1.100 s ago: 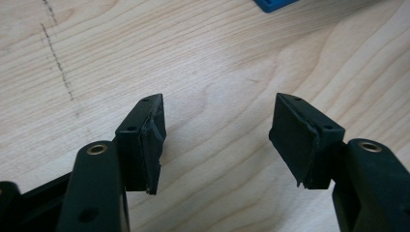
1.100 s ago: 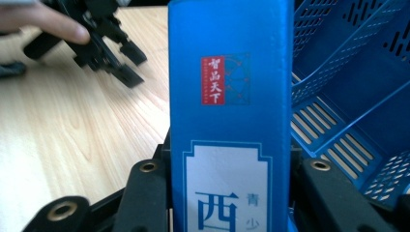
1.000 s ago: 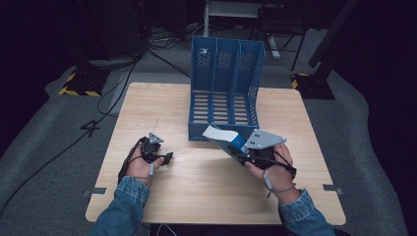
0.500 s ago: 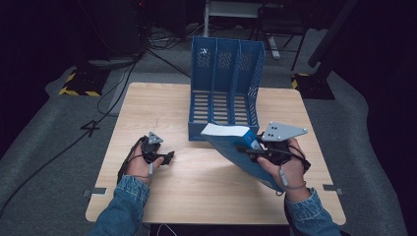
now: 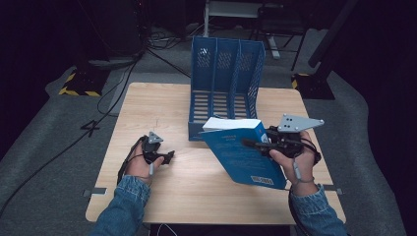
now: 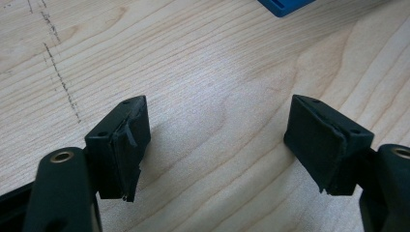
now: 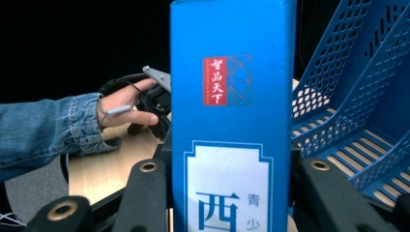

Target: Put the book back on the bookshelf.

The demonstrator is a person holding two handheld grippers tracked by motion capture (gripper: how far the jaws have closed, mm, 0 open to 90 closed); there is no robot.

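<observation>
A thick blue paperback book (image 5: pixel 246 152) with white page edges sits right of centre in the high view, lifted off the table and tilted, its upper end toward the file rack and its lower corner down near the person's right wrist. The right gripper (image 5: pixel 251 144) is clamped on it: in the right gripper view the blue spine (image 7: pixel 232 121), with a red label and Chinese characters, stands upright in the middle of the frame between the two black jaws, which press against its sides. The grey three-cornered plate rides above the right hand (image 5: pixel 295 157).

Just behind the book, at upper centre of the high view, stands a blue perforated plastic file rack (image 5: pixel 223 88) with three compartments open toward the person; the book's top edge looks to be just in front of its base, though whether they touch is hard to tell.

At lower left of the high view the left gripper (image 5: pixel 169 157) rests low over the light wooden table (image 5: pixel 162 103), held by the left hand (image 5: pixel 140 164). Its jaws stand wide apart in the left gripper view, with bare wood grain (image 6: pixel 212 96) between them.
</observation>
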